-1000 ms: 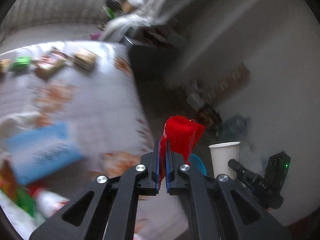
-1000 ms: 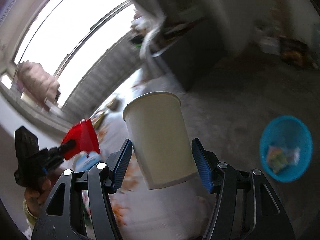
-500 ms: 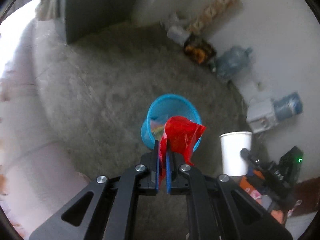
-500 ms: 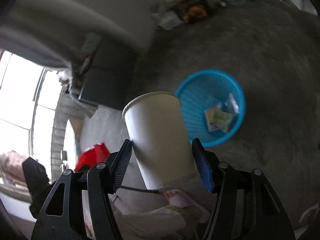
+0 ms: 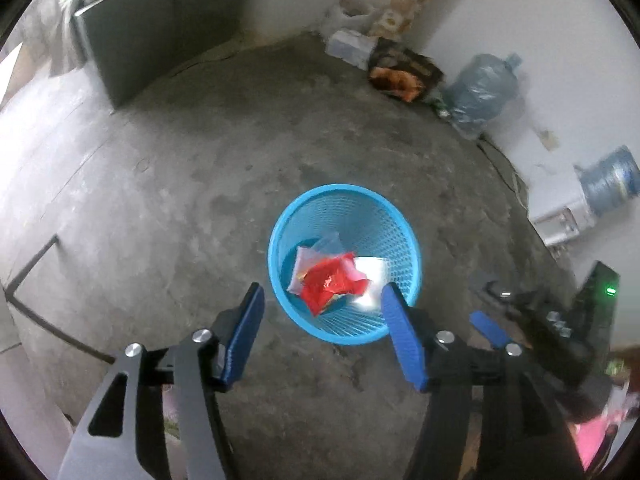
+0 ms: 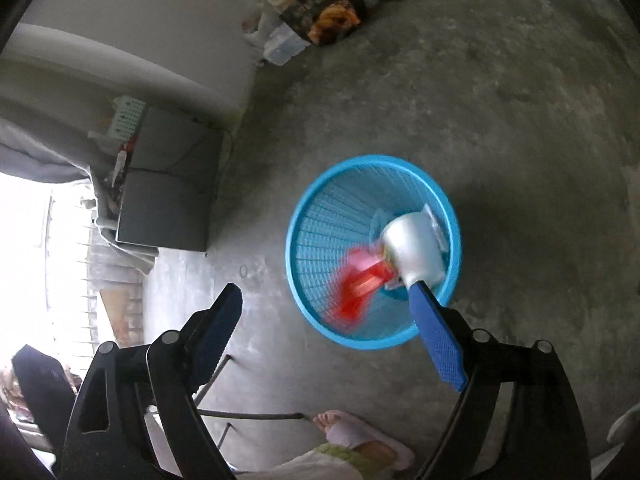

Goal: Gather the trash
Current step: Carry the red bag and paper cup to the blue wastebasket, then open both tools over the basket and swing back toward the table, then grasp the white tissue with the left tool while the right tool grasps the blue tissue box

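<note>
A blue mesh basket (image 5: 276, 240) stands on the concrete floor below both grippers. My left gripper (image 5: 322, 336) hovers over its near rim, its jaws opening with nothing between them. The red wrapper (image 5: 330, 282) lies inside the basket on other wrappers. In the right wrist view the white paper cup (image 6: 414, 246) and the blurred red wrapper (image 6: 360, 284) are dropping inside the basket (image 6: 292, 248). My right gripper (image 6: 326, 336) is above the rim, its jaws opening and empty. One of its blue fingers (image 5: 486, 328) shows at the right of the left wrist view.
A grey cabinet (image 5: 152, 40) stands at the back left. Along the wall are bags of clutter (image 5: 400, 72) and water bottles (image 5: 480, 92). A person's foot (image 6: 348, 428) is on the floor near the basket.
Both grippers swung away from the table and came down over the basket. Both have opened: the red wrapper left the left gripper and the cup left the right one, into the basket.
</note>
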The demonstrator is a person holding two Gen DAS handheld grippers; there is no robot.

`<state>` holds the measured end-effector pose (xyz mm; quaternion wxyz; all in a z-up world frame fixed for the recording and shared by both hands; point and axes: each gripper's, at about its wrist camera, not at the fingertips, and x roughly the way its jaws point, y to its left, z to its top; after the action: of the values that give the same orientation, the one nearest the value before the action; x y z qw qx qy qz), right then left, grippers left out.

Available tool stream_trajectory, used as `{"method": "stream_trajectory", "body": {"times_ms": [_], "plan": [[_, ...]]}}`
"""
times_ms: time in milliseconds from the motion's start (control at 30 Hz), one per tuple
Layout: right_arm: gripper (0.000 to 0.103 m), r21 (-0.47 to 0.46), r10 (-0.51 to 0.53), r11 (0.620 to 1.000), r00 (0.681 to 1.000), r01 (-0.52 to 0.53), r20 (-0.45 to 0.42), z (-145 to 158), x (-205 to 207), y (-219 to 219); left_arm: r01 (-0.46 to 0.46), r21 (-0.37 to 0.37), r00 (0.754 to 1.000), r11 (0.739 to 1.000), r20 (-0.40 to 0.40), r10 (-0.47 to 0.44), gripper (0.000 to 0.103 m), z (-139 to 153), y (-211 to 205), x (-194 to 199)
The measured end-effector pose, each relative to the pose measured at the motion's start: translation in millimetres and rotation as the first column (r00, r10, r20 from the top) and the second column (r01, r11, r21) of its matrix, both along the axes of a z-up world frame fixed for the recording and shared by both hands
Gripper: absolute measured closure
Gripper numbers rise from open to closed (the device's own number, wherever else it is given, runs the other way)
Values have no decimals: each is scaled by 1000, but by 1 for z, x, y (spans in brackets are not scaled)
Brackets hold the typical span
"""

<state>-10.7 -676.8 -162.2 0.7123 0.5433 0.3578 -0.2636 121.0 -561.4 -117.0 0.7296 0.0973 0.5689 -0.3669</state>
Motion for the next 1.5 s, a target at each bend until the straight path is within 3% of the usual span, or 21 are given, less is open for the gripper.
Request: {"method": "stream_trajectory", "body": {"times_ms": [100,233,433,667,833,967,1067,1167,1300,1400,1500], "plan": [[21,2,7,1000,1000,-7,1,-1,-11,7,27,19,998,999,52,-28,42,8,6,-5],[21,-4,16,1000,1000,-16,24,9,-27,21,17,18,999,1000,46,-18,42,23,21,-8],[22,-54,100,994,994,-98,37,38,-39,52,24,-58,999,998,46,-21,36,66,75,-16],[22,-57,253,967,965,-250,61,67,-25,104,-23,-158,984,987,168,50,30,132,192,-18],[21,-49,366,931,924,-363,110,81,10,146,-148,-234,940,961,268,211,26,164,304,-22],[21,-75,486,874,863,-480,139,99,53,186,-293,-266,896,919,258,360,26,167,386,-22],[22,-110,588,809,793,-578,159,115,90,227,-440,-314,830,842,216,514,26,164,452,-22],[22,-124,671,740,713,-661,201,129,125,270,-563,-350,748,749,171,642,26,157,513,-24],[22,-59,733,653,611,-755,301,137,167,321,-644,-345,679,682,154,718,26,150,567,-19],[22,25,728,618,584,-786,359,136,193,344,-664,-362,643,654,171,747,26,152,592,-16],[22,136,691,595,590,-792,418,134,219,361,-674,-374,626,637,167,761,26,151,612,-12]]}}
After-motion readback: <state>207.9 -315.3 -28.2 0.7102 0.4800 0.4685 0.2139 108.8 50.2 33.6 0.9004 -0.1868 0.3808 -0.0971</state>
